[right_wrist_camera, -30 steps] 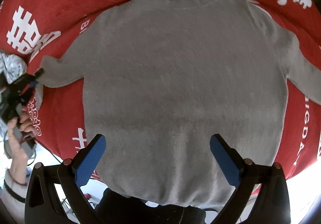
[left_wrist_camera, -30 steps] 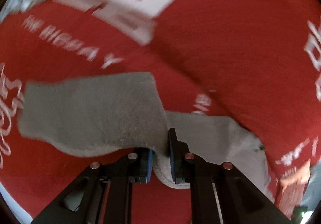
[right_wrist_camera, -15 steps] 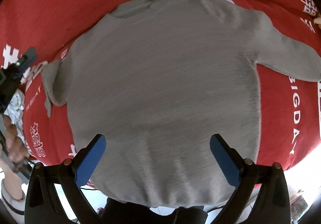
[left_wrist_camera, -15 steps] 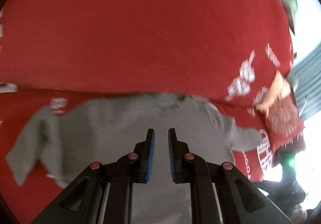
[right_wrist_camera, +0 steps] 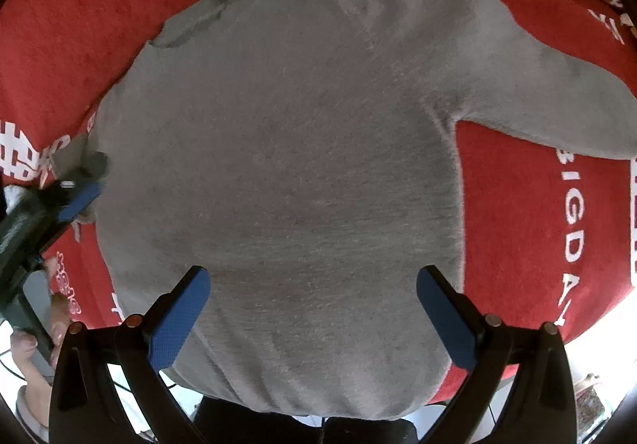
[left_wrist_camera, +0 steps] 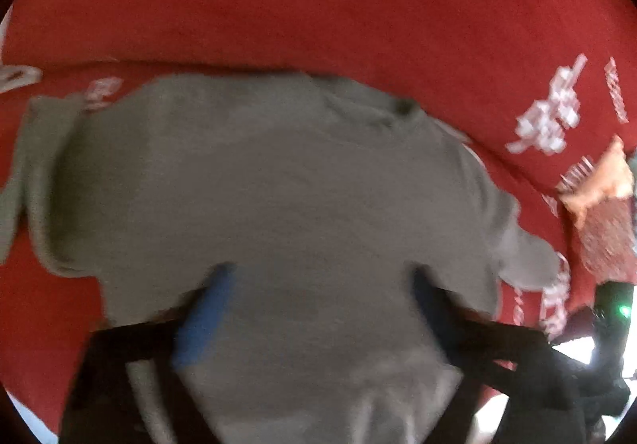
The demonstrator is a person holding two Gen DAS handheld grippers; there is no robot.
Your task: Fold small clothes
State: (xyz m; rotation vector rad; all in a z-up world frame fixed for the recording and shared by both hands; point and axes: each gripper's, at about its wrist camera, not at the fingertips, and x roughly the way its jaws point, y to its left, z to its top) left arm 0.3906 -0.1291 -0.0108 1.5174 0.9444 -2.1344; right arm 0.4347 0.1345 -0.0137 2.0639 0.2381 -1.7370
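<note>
While the gray sweater (right_wrist_camera: pixel 302 173) lies flat on a red cloth (right_wrist_camera: pixel 529 229), left gripper (left_wrist_camera: pixel 318 285) spread wide, right gripper (right_wrist_camera: pixel 314 285) spread wide, both holding nothing.

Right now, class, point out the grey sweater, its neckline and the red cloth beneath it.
grey sweater (right_wrist_camera: pixel 302 173): right wrist view, middle of the body.
neckline (right_wrist_camera: pixel 191 20): right wrist view, on the collar band.
red cloth (right_wrist_camera: pixel 517 225): right wrist view, bare patch beside the sweater.

Red cloth (right_wrist_camera: pixel 517 205) with white lettering covers surface; bright daylight, possibly window, at lower right.
</note>
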